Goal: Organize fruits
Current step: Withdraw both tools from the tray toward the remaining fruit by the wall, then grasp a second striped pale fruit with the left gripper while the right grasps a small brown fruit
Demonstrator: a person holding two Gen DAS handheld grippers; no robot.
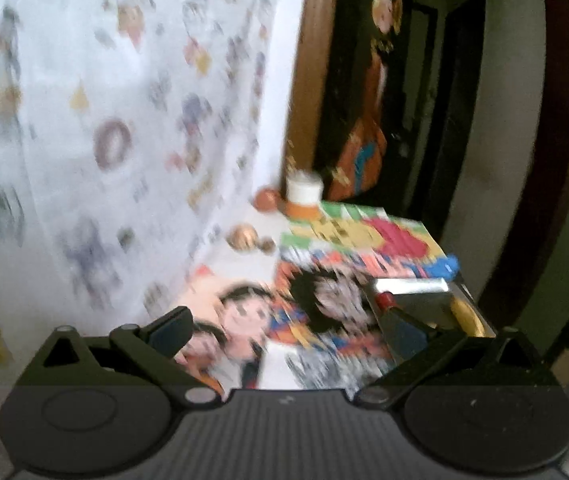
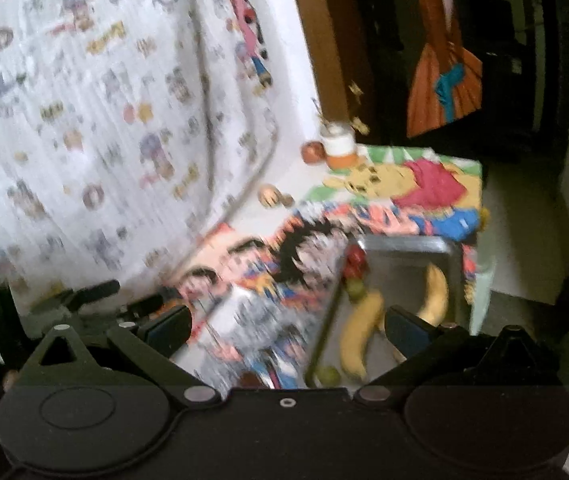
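Note:
A metal tray (image 2: 402,274) lies at the right edge of the cloth-covered table. In it are two bananas (image 2: 358,336), a red apple (image 2: 354,260), a green fruit (image 2: 354,290) beside the apple and another green fruit (image 2: 328,374) at the near corner. My right gripper (image 2: 286,330) hangs above the tray's near left side, wide open and empty. In the blurred left wrist view the tray (image 1: 416,286) shows a red fruit (image 1: 384,299) and a banana (image 1: 464,316). My left gripper (image 1: 286,332) is open over the cloth with nothing between its fingers.
At the table's far end stand a white jar with an orange base (image 2: 340,146) and a reddish round fruit (image 2: 311,152). Two small brown round things (image 2: 270,196) lie nearer. A patterned white curtain (image 2: 84,120) hangs on the left. A dark doorway (image 2: 464,40) is beyond the table.

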